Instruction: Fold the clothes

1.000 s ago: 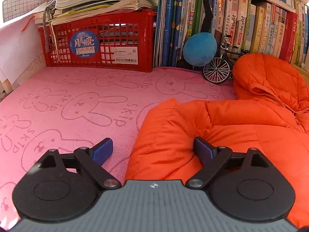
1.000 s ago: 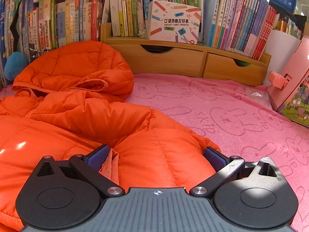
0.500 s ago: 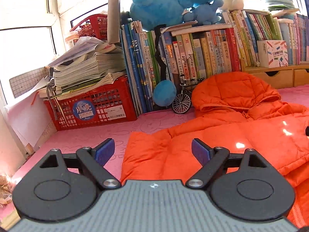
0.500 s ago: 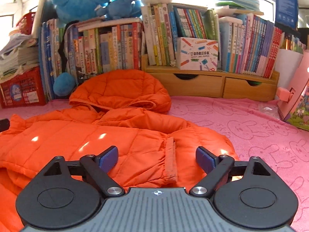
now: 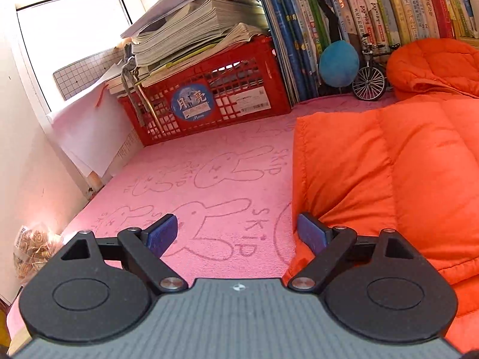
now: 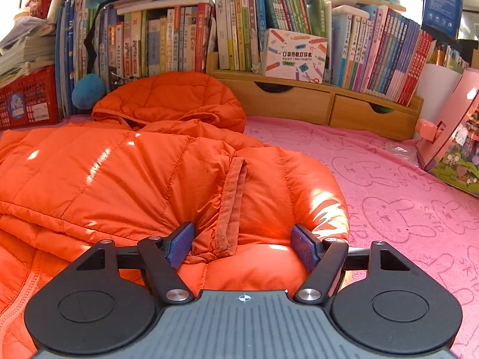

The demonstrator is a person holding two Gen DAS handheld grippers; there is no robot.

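Note:
An orange puffer jacket (image 5: 389, 179) lies on the pink rabbit-print towel (image 5: 209, 179), its hood (image 6: 173, 98) towards the books. My left gripper (image 5: 236, 230) is open low over the towel. Its right pad (image 5: 311, 236) sits at the jacket's left edge, and only towel shows between the jaws. My right gripper (image 6: 242, 239) is low on the jacket (image 6: 119, 179), jaws apart. A puffy fold with a worn cuff strip (image 6: 233, 197) bulges between its pads (image 6: 179, 245). The fabric does not look squeezed.
A red crate (image 5: 224, 101) under stacked papers stands at the back left. Beside it are a blue ball (image 5: 338, 65) and a toy bicycle (image 5: 369, 77). Behind run rows of books and a wooden drawer shelf (image 6: 329, 104). A pink box (image 6: 449, 137) stands far right.
The left gripper moved off the jacket's corner and now hangs left of its edge. The right gripper's jaws narrowed, pulled back, then came down over the cuffed fold.

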